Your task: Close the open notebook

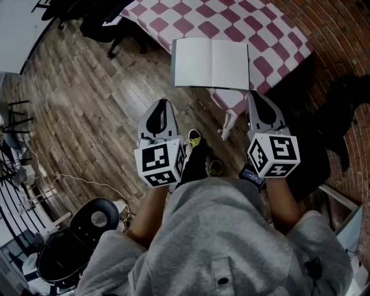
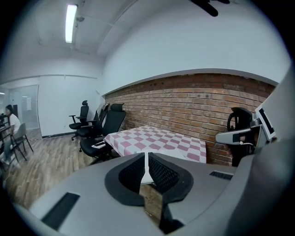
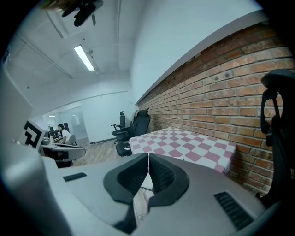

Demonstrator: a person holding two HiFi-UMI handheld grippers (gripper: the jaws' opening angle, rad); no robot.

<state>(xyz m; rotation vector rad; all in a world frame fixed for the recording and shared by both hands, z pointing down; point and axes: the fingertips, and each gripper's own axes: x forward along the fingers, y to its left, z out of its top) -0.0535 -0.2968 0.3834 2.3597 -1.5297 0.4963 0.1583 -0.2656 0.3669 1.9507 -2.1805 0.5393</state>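
- The notebook lies open and flat, both blank white pages up, at the near edge of the table.
- Its spine runs away from the person, and the left page reaches the table's near left corner.
- The table wears a pink-and-white checked cloth; a pale leg shows under the near edge.
- The left gripper hangs in front of the table, below the notebook's left page and not touching it.
- In the left gripper view its jaws are pressed together with nothing between them.
- The right gripper hangs just below the notebook's right corner, clear of the page.
- The right gripper view shows those jaws together too, and empty.
- Each gripper carries a marker cube at its rear, nearest the person's forearms.
- The two grippers are held side by side, apart from each other, both pointing toward the table.
- Between them, lower down, are the person's shoes on the wooden floor.
- A grey hoodie fills the bottom of the head view.
- A brick wall runs along the table's right side.
- Black office chairs stand at the table's far left.
- A person sits far off at the left edge of the left gripper view.
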